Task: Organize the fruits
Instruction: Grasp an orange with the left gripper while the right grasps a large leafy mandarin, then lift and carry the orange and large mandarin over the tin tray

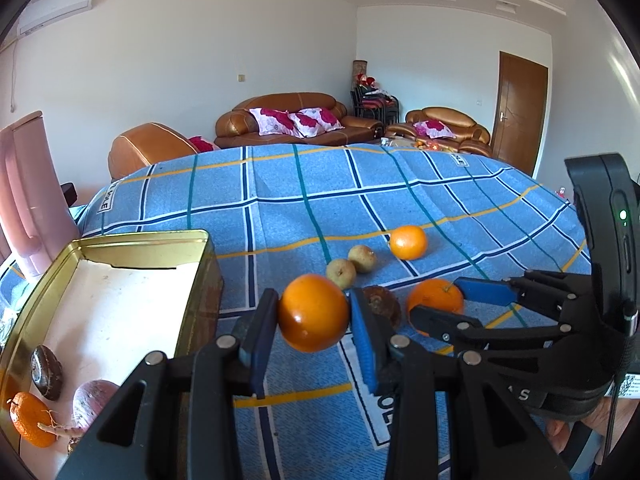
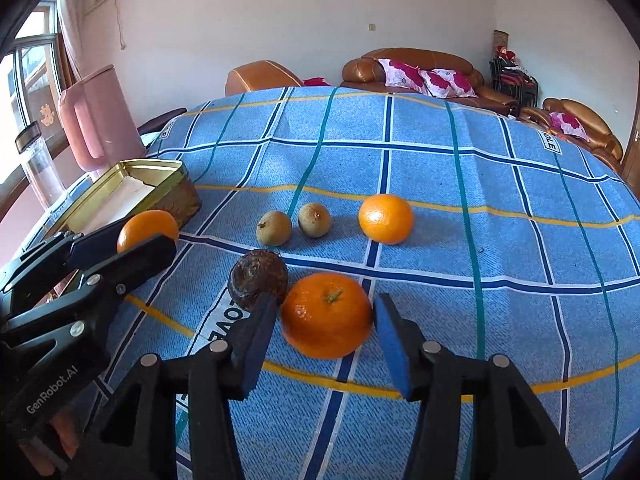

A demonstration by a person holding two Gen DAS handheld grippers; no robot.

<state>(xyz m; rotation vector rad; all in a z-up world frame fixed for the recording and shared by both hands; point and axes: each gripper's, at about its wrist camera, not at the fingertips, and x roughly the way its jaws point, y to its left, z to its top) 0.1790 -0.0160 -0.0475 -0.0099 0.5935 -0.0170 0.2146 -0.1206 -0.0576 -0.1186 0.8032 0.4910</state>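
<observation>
My left gripper (image 1: pixel 312 332) is shut on a smooth orange fruit (image 1: pixel 314 312), held above the blue checked cloth beside the gold tin (image 1: pixel 140 240). In the right wrist view, the left gripper (image 2: pixel 148 236) is at the left with that fruit (image 2: pixel 148 230). My right gripper (image 2: pixel 324 340) is open, its pads standing close on both sides of a stemmed tangerine (image 2: pixel 326 314) that rests on the cloth. A dark brown fruit (image 2: pixel 258 280) touches the tangerine's left side. Two small greenish pears (image 2: pixel 274 228) (image 2: pixel 315 220) and an orange (image 2: pixel 386 219) lie farther back.
The tin's floor (image 1: pixel 120 312) holds a dark brown fruit (image 1: pixel 47 372), a tangerine (image 1: pixel 30 424) and a pinkish root (image 1: pixel 96 400). A pink jug (image 2: pixel 100 120) and a clear bottle (image 2: pixel 40 168) stand behind the tin. Brown sofas (image 1: pixel 296 120) lie beyond the table's far edge.
</observation>
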